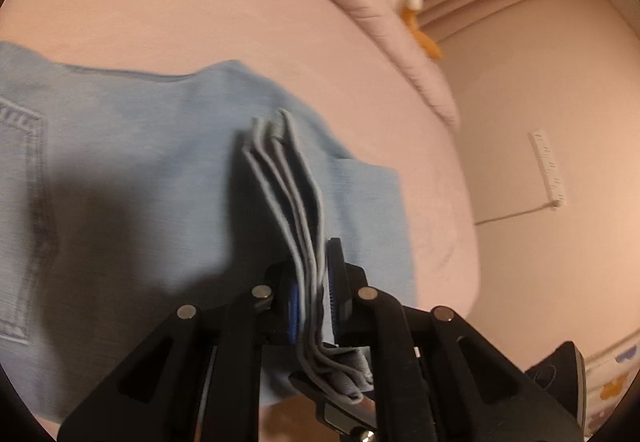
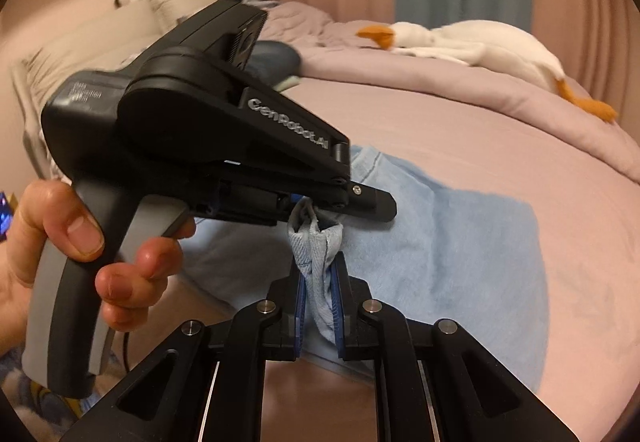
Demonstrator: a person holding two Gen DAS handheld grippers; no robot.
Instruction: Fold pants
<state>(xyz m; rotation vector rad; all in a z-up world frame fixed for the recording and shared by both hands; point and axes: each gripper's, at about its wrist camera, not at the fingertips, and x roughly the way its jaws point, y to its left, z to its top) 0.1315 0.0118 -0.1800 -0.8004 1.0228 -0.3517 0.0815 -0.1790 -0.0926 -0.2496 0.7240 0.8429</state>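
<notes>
We see the left claw (image 1: 314, 306) clamped tight on a stack of grey-blue hem edges of the pants (image 1: 160, 169), its blue pads pressing them from both sides. The right claw (image 2: 320, 302) is likewise pinched on a bunched fold of the same light-blue cloth, just beside the left one. The pants lie spread on the pink bed (image 2: 500, 145), with a white plush goose (image 2: 472, 41) well behind.

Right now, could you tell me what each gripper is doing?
Left gripper: closed on the pants hem layers.
Right gripper: closed on the pants fabric.
</notes>
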